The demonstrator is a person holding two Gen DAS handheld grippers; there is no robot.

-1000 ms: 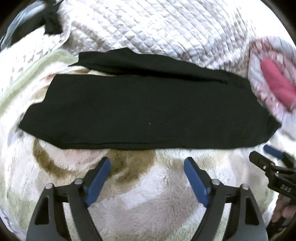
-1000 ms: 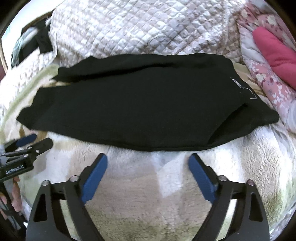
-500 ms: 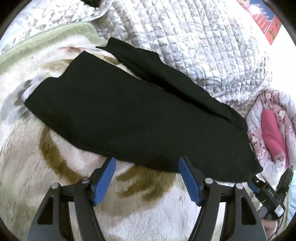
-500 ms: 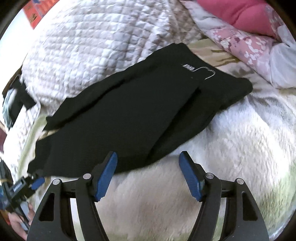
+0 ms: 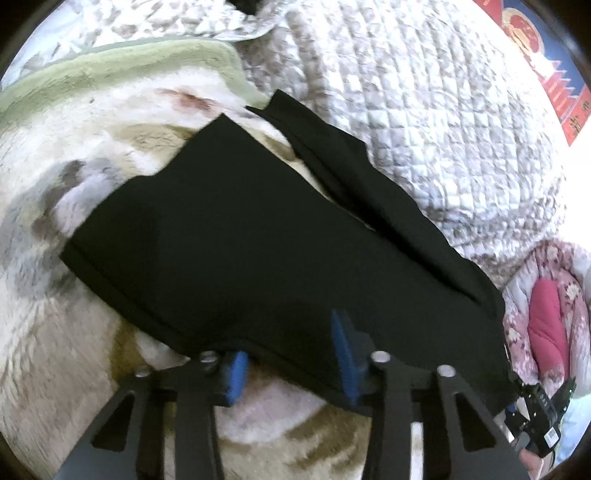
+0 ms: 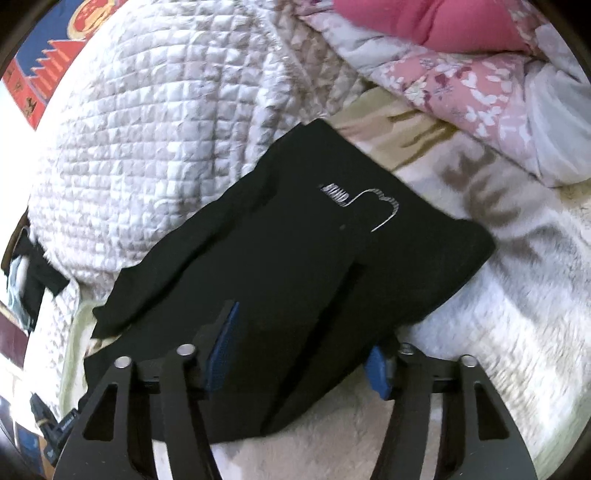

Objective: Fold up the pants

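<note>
Left gripper [image 5: 291,354]: blue pads [image 5: 341,350] parted and straddling the near hem of the black pants [image 5: 258,240], one pad above the cloth, the other under its edge; not pinched together. Right gripper [image 6: 299,354]: likewise spread across the near edge at the waist end, left pad [image 6: 221,347] on top, right pad tucked beneath. Pants flat on a fleece blanket [image 5: 66,369], one leg offset toward a quilt [image 5: 424,110]. White logo [image 6: 354,201] near the waistband. Pink pillow [image 6: 436,22] beyond.
</note>
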